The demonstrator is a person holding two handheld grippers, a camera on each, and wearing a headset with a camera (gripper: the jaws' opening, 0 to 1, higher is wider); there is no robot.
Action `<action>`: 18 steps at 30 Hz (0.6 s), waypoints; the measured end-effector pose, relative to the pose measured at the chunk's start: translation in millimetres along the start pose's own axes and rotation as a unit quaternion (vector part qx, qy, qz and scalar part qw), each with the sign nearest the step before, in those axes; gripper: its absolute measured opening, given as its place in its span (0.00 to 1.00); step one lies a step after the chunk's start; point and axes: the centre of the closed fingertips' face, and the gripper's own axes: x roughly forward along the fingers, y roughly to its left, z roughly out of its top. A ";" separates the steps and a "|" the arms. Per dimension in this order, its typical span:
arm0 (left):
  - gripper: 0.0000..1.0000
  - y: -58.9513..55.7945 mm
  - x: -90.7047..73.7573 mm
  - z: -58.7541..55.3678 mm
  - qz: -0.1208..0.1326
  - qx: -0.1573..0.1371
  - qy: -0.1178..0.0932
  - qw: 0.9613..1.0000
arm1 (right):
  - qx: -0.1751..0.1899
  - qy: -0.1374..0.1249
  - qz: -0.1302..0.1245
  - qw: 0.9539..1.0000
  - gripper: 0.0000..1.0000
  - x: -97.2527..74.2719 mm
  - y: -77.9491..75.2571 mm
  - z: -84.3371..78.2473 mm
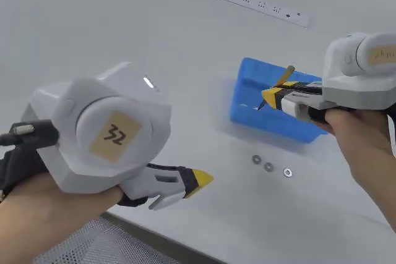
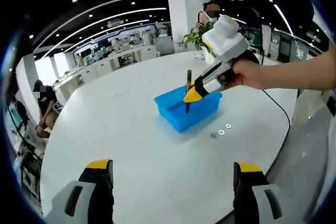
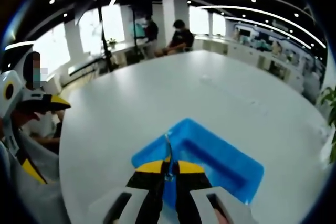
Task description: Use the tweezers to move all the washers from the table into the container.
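Three small metal washers lie in a short row on the white table, just in front of the blue container. They also show to the right of the container as washers. My right gripper hangs over the container, shut on thin tweezers. The tweezers point down from my right gripper into the container's near corner. Whether their tip holds a washer is too small to tell. My left gripper is open and holds nothing, low at the table's near edge.
A white power strip lies at the far side of the table. The round table's edge runs close below my left gripper. Several people sit at desks in the office beyond the table.
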 end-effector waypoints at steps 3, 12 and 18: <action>0.98 -0.4 0.0 -0.3 -0.001 0.000 0.000 1.000 | 0.003 0.001 -0.004 1.000 0.05 -0.3 -0.7 -0.3; 0.97 -2.0 1.5 -0.9 -0.005 -0.002 0.001 1.000 | 0.002 0.004 -0.011 1.000 0.05 6.8 -2.2 -7.6; 0.97 -1.2 0.3 -2.1 -0.004 -0.003 0.002 1.000 | 0.003 0.005 -0.008 1.000 0.05 6.5 -1.4 -7.5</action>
